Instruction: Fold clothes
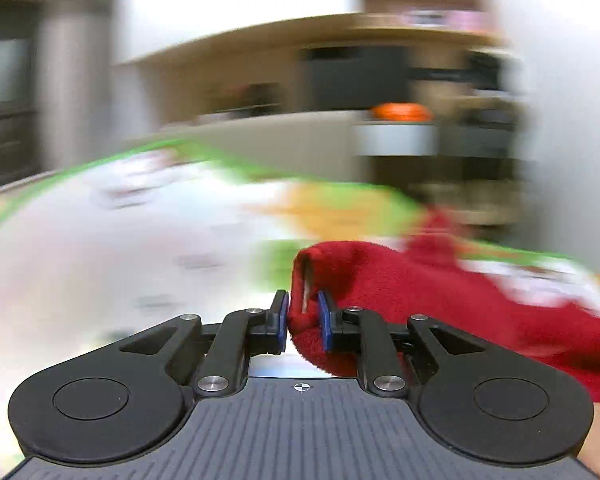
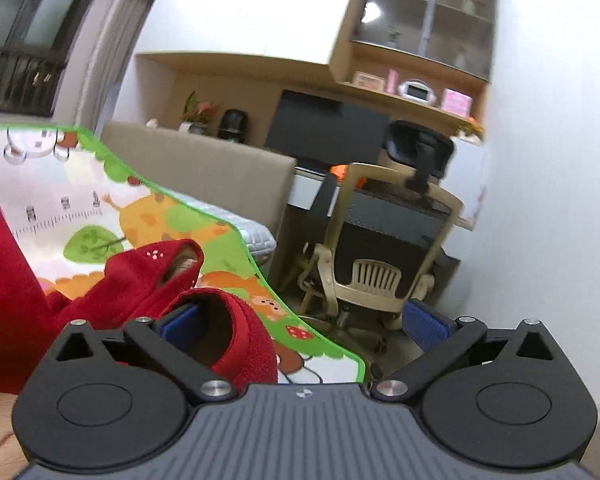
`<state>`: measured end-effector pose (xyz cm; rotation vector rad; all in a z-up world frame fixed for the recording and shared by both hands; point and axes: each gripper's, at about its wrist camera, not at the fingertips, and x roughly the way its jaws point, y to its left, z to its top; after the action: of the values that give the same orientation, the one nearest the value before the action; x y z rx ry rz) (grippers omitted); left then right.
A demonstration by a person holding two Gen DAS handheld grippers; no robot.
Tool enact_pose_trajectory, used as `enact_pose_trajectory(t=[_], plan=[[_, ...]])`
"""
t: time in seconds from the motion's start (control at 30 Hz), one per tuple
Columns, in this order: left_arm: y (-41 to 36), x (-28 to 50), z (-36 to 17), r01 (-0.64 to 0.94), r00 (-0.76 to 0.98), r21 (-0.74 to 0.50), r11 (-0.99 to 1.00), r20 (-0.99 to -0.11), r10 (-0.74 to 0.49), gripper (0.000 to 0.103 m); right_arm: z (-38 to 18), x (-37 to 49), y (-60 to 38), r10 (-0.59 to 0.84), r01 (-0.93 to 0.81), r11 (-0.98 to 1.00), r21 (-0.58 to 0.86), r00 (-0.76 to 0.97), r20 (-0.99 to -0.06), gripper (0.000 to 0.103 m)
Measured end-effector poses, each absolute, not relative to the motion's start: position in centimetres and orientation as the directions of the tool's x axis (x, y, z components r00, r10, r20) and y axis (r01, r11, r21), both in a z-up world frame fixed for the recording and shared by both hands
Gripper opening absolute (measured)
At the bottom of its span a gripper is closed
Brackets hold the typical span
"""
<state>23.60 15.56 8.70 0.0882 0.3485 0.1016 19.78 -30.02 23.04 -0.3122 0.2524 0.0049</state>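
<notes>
- We see the left gripper nipped tight on a fold of the red fleece garment, its 2 blue pads almost meeting through the cloth.
- The right gripper stands wide apart; its left pad sits inside a fleece opening, clamping nothing.
- We judge the fleece soft, light, floppy and grippy: take it at hems and cuff edges, never mid-panel.
- It trails over the cartoon play mat on the bed.
- Beyond, the glass-door cabinet holds small ornaments, too blurred to name.
</notes>
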Motion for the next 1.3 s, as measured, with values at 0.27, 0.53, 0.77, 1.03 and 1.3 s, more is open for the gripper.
enact_pose_trajectory(t=[0.27, 0.53, 0.77, 1.03, 1.3], plan=[[29.6, 23.5, 3.9, -0.478, 0.731, 0.055, 0.877, -0.529, 0.432, 0.028, 15.9, 27.4, -34.0, -0.342, 0.023, 0.834, -0.552, 0.806, -0.483, 0.103], [26.6, 22.2, 3.5, -0.251, 0.797, -0.126, 0.96, -0.589, 0.131, 0.078, 16.5, 21.9, -37.9, -0.393, 0.091, 0.855, -0.511, 0.757, -0.522, 0.103], [13.1, 21.5, 5.3, 0.291, 0.746, -0.187, 0.938, -0.57, -0.345, 0.093, 19.5, 19.7, -29.9, 0.08, -0.227, 0.952, -0.206, 0.833, -0.548, 0.103], [5.7, 14.5, 4.1, 0.543, 0.637, -0.083, 0.836, -0.607, -0.475, 0.096, 13.2, 19.3, -23.7, 0.089, -0.331, 0.903, -0.275, 0.769, -0.633, 0.103], [4.2, 8.5, 3.0, 0.679, 0.579, 0.028, 0.734, -0.636, -0.511, 0.097, 9.6, 20.6, -25.5, 0.03, -0.226, 0.954, -0.196, 0.724, -0.689, 0.103]])
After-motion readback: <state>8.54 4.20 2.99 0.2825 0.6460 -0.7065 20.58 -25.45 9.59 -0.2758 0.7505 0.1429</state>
